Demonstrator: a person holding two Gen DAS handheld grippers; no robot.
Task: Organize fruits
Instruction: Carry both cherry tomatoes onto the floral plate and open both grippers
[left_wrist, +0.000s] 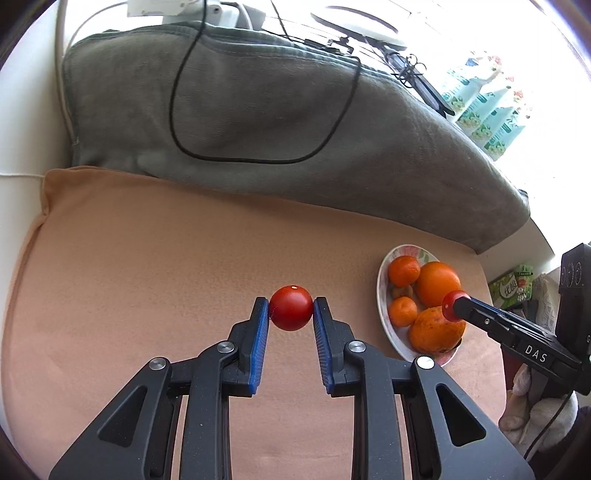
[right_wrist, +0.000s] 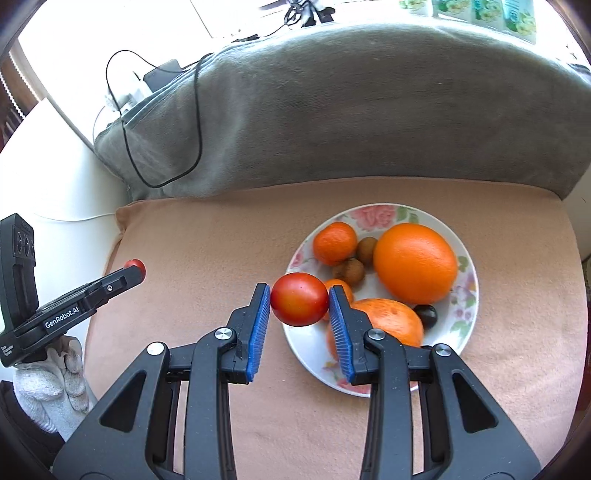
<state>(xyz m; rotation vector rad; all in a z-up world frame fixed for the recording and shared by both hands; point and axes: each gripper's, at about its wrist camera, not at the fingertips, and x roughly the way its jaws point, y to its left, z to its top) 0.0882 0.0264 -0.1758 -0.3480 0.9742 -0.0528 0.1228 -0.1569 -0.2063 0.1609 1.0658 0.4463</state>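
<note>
I had one small red fruit in each tool, so I judged the step in hand to be the carrying of both toward the plate (right_wrist: 466, 280). The left tool (left_wrist: 291, 308) was clenched on a red tomato-like fruit (left_wrist: 290, 307), at the lower centre of its view, above the peach cushion (left_wrist: 147, 258). The right tool (right_wrist: 300, 300) was grasping a second red fruit (right_wrist: 299, 299), hanging over the left rim of the flowered plate in the middle right of its frame. On the plate there were already a big orange (right_wrist: 415, 262), a mandarin (right_wrist: 334, 243), small brown fruits (right_wrist: 351, 269) and one dark fruit (right_wrist: 426, 315). The next move, I think, called for lowering each fruit into a free gap and opening gently, because round fruits roll easily. The near part of the plate was hidden behind the right tool, so I could not see how much free space was there. The things behind the grey blanket (left_wrist: 258, 122) were washed out by strong window light.
</note>
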